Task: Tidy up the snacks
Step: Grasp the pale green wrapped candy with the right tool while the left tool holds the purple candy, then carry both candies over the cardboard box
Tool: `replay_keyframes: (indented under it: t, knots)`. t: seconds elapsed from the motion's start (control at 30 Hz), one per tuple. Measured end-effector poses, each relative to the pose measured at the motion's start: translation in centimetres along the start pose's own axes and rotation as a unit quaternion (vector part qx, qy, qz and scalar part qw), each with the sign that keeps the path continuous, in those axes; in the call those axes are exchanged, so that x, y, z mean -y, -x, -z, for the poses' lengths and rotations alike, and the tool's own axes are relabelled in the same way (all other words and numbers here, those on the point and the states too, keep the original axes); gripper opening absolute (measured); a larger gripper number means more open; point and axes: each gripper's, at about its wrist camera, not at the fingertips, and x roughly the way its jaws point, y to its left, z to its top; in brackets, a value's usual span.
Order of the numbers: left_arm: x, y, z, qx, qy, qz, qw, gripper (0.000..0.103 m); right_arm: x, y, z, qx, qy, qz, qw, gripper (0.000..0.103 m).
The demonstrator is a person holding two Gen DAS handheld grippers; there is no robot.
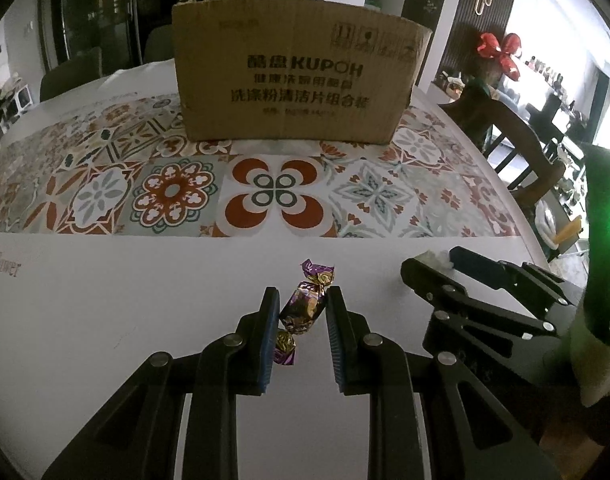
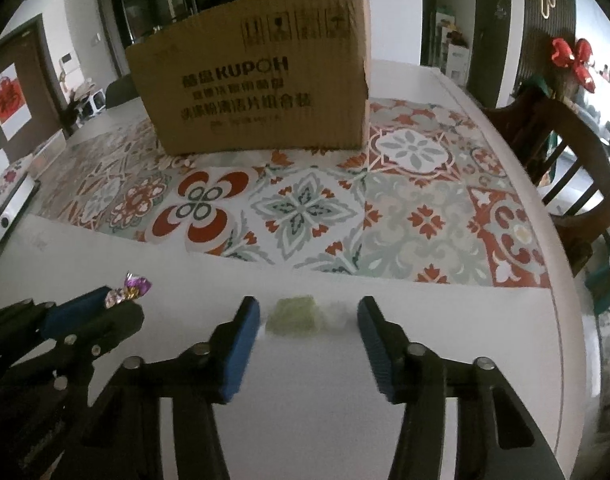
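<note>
A: Left claw [image 1: 301,300]?
B: Narrowed around the purple foil-wrapped candy [image 1: 301,308] on the white bench [image 1: 145,300].
A: Right claw [image 2: 309,312]?
B: Wide, straddling a blurry pale-green wrapped sweet [image 2: 292,316]; only its own view shows that. Brown cardboard box [image 1: 297,76] stands well beyond.

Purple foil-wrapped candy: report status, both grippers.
Left gripper jaws closing around purple foil-wrapped candy. Right gripper open, pale green wrapped sweet between jaws. Brown cardboard box ahead, path unobstructed.

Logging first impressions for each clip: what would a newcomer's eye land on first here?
Probably the big cardboard box standing at the far side of the patterned tablecloth. Next, the purple-wrapped candy pinched in the left claw, then the pale green snack lying between the open right claw.
</note>
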Motion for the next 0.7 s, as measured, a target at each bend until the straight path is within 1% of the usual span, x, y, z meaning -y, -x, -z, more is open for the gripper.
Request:
replay_keyframes:
  t: [0.03,0.07,0.27,0.3,0.53,0.7]
  knots:
    - [0.0,-0.1,0.0,-0.001,0.000,-0.001,1.0000,0.024,0.0,0.0,0.0,-0.001,0.002,0.001,1.000,0.045]
    - [0.0,-0.2,-0.1,-0.002,0.000,-0.001,1.0000,0.024,-0.1,0.0,0.0,0.000,0.004,0.001,1.000,0.043]
    - [-0.2,-0.2,-0.6,-0.004,0.007,-0.003,1.0000,0.024,0.0,0.2,-0.2,0.001,0.004,-0.001,1.000,0.040]
    - [-0.2,-0.1,-0.8,-0.003,0.006,-0.004,1.0000,0.024,0.0,0.3,-0.3,0.001,0.004,-0.001,1.000,0.037]
    - [-0.6,1.9,-2.7,0.019,0.009,-0.002,0.9998,0.024,-0.4,2.5,-1.6,0.025,0.007,-0.003,1.000,0.037]
    - [-0.8,4.1,-5.0,0.043,0.009,0.001,0.9991,0.024,-0.8,5.1,-3.4,0.059,0.007,-0.005,0.998,0.037]
